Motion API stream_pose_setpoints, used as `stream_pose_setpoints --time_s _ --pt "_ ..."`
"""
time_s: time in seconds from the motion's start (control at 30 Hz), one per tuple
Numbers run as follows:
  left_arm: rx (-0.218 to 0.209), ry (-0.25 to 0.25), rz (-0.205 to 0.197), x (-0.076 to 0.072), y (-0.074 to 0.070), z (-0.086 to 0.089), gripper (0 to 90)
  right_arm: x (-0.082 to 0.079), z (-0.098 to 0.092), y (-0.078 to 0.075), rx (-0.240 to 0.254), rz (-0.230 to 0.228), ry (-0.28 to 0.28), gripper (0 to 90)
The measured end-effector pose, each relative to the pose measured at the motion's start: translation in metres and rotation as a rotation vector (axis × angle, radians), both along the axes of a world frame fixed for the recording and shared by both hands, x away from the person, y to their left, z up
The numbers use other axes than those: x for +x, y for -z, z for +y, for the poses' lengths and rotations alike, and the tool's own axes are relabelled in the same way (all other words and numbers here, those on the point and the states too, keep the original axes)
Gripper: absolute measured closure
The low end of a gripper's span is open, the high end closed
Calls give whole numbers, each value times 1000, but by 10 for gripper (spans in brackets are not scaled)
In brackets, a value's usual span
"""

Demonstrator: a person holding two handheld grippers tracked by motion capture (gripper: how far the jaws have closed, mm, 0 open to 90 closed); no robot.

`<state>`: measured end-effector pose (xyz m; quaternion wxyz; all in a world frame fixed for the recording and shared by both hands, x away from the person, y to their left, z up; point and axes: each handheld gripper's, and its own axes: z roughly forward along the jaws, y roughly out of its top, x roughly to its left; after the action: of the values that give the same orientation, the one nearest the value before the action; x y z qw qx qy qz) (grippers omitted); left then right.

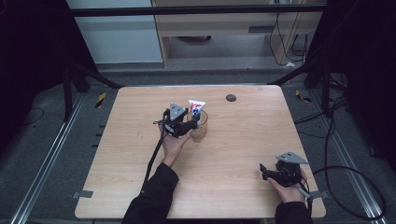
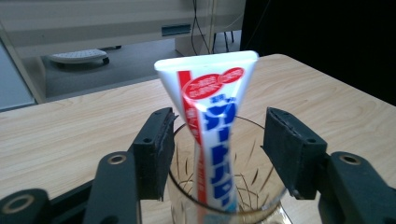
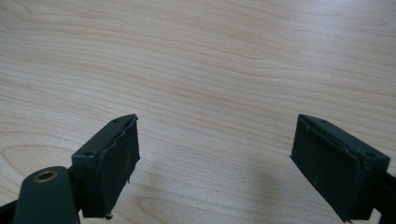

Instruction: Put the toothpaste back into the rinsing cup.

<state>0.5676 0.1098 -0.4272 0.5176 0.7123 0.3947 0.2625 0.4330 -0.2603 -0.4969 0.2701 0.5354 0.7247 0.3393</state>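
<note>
A clear glass cup stands near the middle of the wooden table. A white toothpaste tube with blue and red print stands upright inside it, leaning on the rim. My left gripper is at the cup's left side. In the left gripper view the cup and the tube sit between the two black jaws, which stand apart from the tube; the left gripper is open. My right gripper rests low near the table's front right corner, open, with only bare wood between its jaws in the right gripper view.
A small dark round disc lies near the table's far edge. Cables trail on the floor to the right. Metal rails run along both sides of the table. A cabinet stands beyond the far edge.
</note>
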Motion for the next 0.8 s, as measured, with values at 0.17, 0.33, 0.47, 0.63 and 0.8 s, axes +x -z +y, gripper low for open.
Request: stream_pose_setpoints --time_s 0.17,0.33,0.47,0.63,0.8 --pt "77 20 -5 -20 -8 9 370 0 1 -1 0 -1 1 149" --pt "67 33 25 -33 -11 27 344 -1 1 -2 3 -6 2 148" --pt "126 25 22 -43 -11 40 323 -2 -1 -1 -2 -6 0 146" --pt "137 32 52 -52 -7 54 300 -4 -6 -1 5 -7 15 146" --pt "179 19 70 -65 2 74 282 -5 -9 -1 4 -9 17 145"
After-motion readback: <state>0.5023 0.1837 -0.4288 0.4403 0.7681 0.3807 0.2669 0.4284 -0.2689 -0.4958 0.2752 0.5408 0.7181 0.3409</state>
